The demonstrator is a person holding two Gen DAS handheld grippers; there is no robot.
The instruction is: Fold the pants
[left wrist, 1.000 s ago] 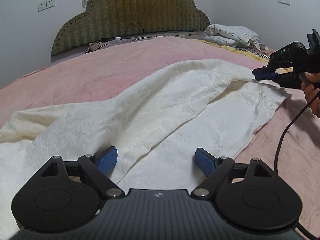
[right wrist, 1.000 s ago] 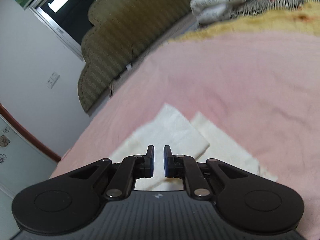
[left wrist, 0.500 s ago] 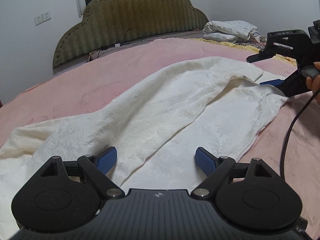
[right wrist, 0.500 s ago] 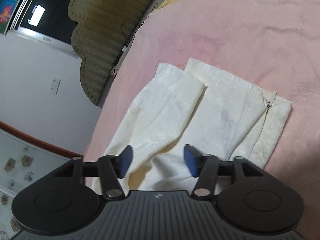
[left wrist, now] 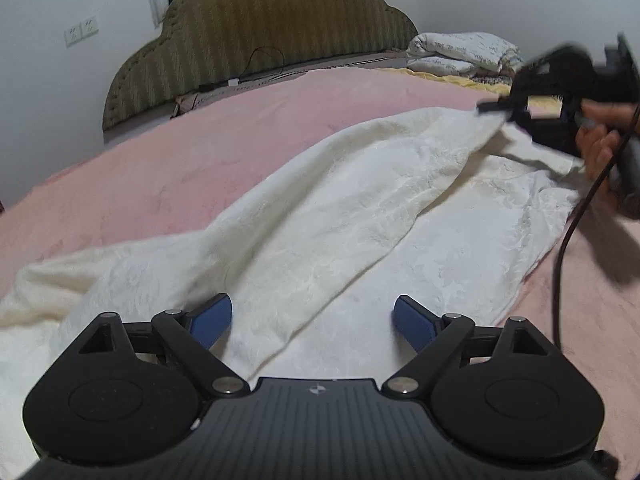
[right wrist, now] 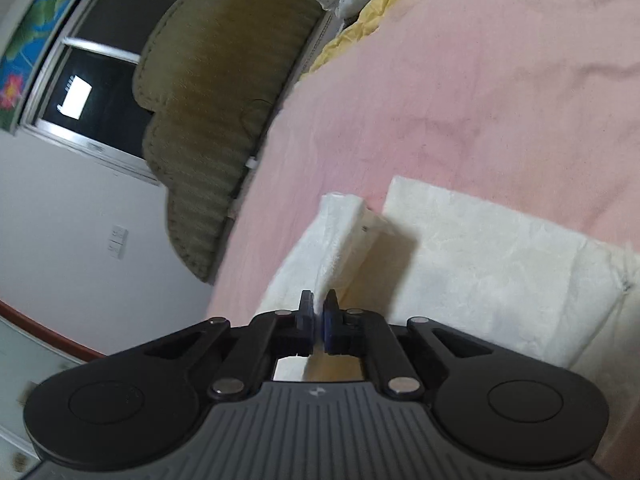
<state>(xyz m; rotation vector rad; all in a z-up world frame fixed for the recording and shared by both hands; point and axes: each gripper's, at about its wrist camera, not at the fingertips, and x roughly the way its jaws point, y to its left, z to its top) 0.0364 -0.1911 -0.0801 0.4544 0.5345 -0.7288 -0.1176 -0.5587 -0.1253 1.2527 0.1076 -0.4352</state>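
A bedroom with white walls and an olive, scalloped padded headboard (left wrist: 260,36) fills the background; a pink bedspread (left wrist: 168,160) covers the bed. The cream, textured-fabric pants (left wrist: 360,216) lie spread across the middle of the left wrist frame, one leg overlapping the other. Half a second ago the right tool (right wrist: 316,318) was spread above the cloth; now it is pressed together, pinching the hem end of the upper leg, which lifts off the bed at upper right. That suggests the fold is starting. The left tool (left wrist: 312,320) hangs spread over the cloth at lower centre, gripping nothing. A folded white quilt (left wrist: 460,54) sits well apart at upper right; a black cable (left wrist: 568,236) trails beside the pants' edge and might snag.
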